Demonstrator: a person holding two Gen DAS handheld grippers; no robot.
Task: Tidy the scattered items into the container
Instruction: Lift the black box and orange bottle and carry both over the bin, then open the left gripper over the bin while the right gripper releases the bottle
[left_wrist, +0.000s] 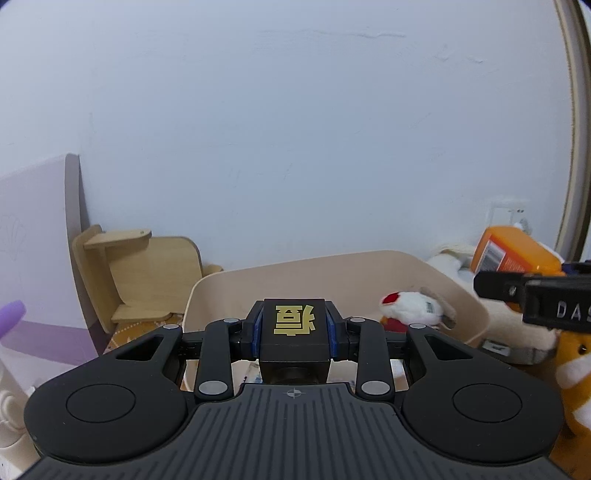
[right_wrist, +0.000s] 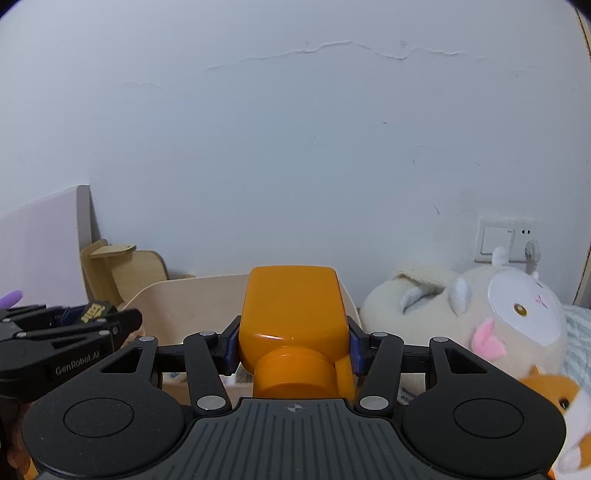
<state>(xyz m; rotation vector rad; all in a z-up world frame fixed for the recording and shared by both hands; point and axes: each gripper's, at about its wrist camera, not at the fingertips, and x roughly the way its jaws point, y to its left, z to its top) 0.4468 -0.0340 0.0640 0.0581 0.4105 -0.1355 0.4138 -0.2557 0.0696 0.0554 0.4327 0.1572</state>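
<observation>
The left gripper (left_wrist: 294, 328) clamps a black box (left_wrist: 294, 334) with a gold character on top, held in the air in front of a cream bin (left_wrist: 332, 269). The right gripper (right_wrist: 293, 341) clamps an orange bottle (right_wrist: 293, 314), cap toward the camera, beside the bin's right end. A white and red soft toy (left_wrist: 410, 306) lies inside the bin. A large cream plush animal (right_wrist: 480, 314) rests to the right, against the pale wall (right_wrist: 295, 147).
</observation>
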